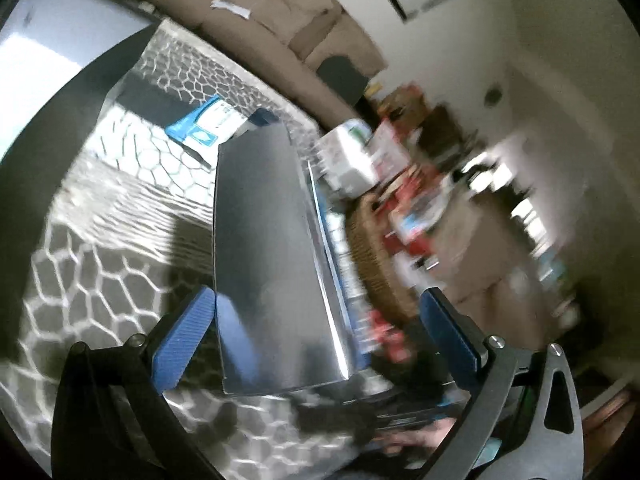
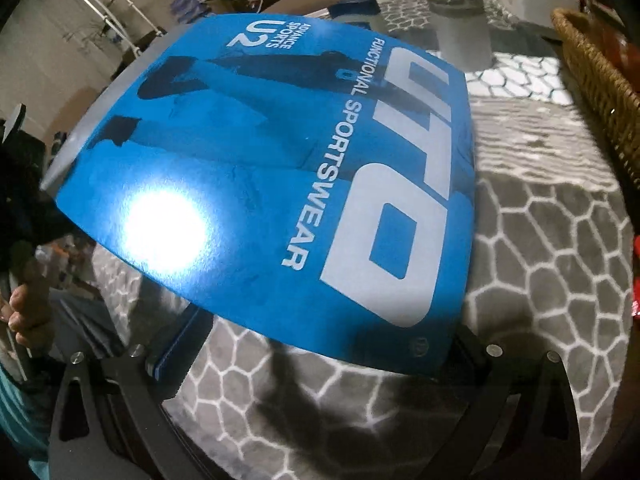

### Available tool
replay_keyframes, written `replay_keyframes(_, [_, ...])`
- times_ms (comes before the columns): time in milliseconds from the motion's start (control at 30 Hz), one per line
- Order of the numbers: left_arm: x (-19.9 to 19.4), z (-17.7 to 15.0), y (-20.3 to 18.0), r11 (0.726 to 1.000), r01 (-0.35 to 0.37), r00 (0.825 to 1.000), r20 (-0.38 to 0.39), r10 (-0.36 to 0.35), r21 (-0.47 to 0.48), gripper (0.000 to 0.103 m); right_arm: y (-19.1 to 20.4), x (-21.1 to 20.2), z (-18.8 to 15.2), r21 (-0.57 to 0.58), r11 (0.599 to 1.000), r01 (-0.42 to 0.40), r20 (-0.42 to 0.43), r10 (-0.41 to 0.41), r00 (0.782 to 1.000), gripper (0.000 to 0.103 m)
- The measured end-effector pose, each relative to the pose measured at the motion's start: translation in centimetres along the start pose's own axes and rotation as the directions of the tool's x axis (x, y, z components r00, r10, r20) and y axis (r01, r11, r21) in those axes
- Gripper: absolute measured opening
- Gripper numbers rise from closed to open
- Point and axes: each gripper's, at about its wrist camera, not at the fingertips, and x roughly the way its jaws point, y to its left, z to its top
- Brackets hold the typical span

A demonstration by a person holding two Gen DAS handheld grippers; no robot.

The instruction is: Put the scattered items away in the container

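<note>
Flat blue sportswear box (image 2: 280, 184), tilted above the grey-patterned surface, wicker basket (image 2: 600, 80) beside.

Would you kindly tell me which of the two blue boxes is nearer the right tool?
The large box printed UTO Functional Sportswear, filling the foreground; the other blue box lies far back beside the grey bottle.

Blue box (image 2: 280, 184) blocking forward view, basket (image 2: 600, 76) right
</note>
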Motion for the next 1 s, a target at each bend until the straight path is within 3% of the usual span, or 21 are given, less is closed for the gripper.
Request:
replay_keyframes(100, [2.1, 0.1, -0.7, 0.993, -0.094, 0.995, -0.035, 0.097, 0.077, 0.101, -0.3, -0.4, 0.7, -0.008, 0.999, 0.046, 0.024, -0.046, 0.999, 0.103])
replay_keyframes(233, [2.9, 0.5, -0.1, 0.994, -0.096, 0.994, -0.044, 0.098, 0.056, 0.101, -0.6, 0.2, 1.4, -0.003, 0.998, 0.062, 0.016, -0.062, 0.998, 0.103])
replay_keyframes(333, [2.7, 0.7, 0.0, 0.995, -0.086, 0.995, -0.040, 0.088, 0.055, 0.101, -1.1, 0.8, 1.6, 0.031, 0.999, 0.023, -0.002, -0.023, 1.000, 0.103])
replay_keyframes(467, [1.7, 1.2, 1.7, 0.997, 0.042, 0.999, -0.008, -0.042, -0.067, 0.101, -1.6, 0.6, 1.5, 0.060, 0.998, -0.021, 0.002, 0.021, 1.000, 0.103])
replay_keyframes(533, [1.3, 1.2, 3.2, 0.979, 0.128, 0.992, 0.023, -0.125, -0.158, 0.101, -1.9, 0.6, 1.3, 0.067, 0.997, -0.031, 0.003, 0.030, 1.000, 0.103])
replay_keyframes(600, [1.2, 1.1, 4.2, 0.965, 0.165, 0.986, 0.048, -0.159, -0.204, 0.101, -1.8, 0.7, 1.4, 0.065, 0.998, -0.023, 0.004, 0.022, 1.000, 0.103])
replay_keyframes(667, [2.0, 0.9, 4.4, 0.977, 0.093, 0.996, 0.022, -0.090, -0.192, 0.101, -1.3, 1.0, 1.6, 0.045, 0.999, 0.017, 0.006, -0.018, 1.000, 0.103])
replay_keyframes(767, [3.8, 0.9, 3.4, 0.995, -0.060, 0.998, -0.025, 0.058, -0.074, 0.101, -1.1, 1.4, 2.2, 0.039, 0.998, 0.056, 0.007, -0.057, 0.998, 0.103])
replay_keyframes(1000, [6.5, 2.7, 3.2, 0.987, -0.162, 0.984, -0.073, 0.162, 0.010, 0.102, -1.2, 2.5, 3.9, 0.061, 0.994, 0.094, 0.037, -0.096, 0.995, 0.103])
